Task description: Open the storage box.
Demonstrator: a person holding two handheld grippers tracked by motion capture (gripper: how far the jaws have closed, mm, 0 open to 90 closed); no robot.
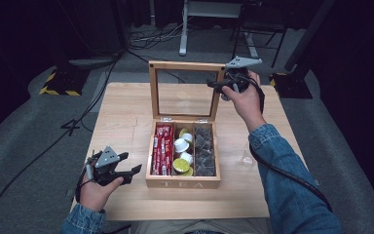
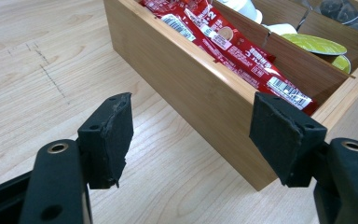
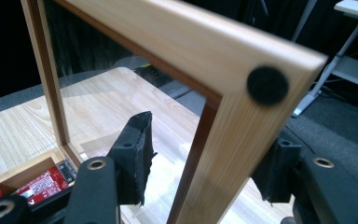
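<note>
The right claw (image 1: pixel 222 87) straddles the upright lid's (image 1: pixel 187 65) far right stile, jaws parted, not pressing; the left claw (image 1: pixel 126 171) waits open.

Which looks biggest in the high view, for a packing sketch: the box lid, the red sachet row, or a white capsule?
1. Box lid, the glass-paned frame standing upright.
2. Red sachet row, filling the left compartment.
3. White capsule, far smaller.

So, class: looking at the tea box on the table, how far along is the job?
Done: the lid stands upright and the tea box shows three filled compartments. In hand: the right gripper straddles the lid's right frame edge with its jaws apart. The left gripper waits open by the box's front corner. Left: probably letting go, or swinging the lid shut; I can't tell which.
</note>
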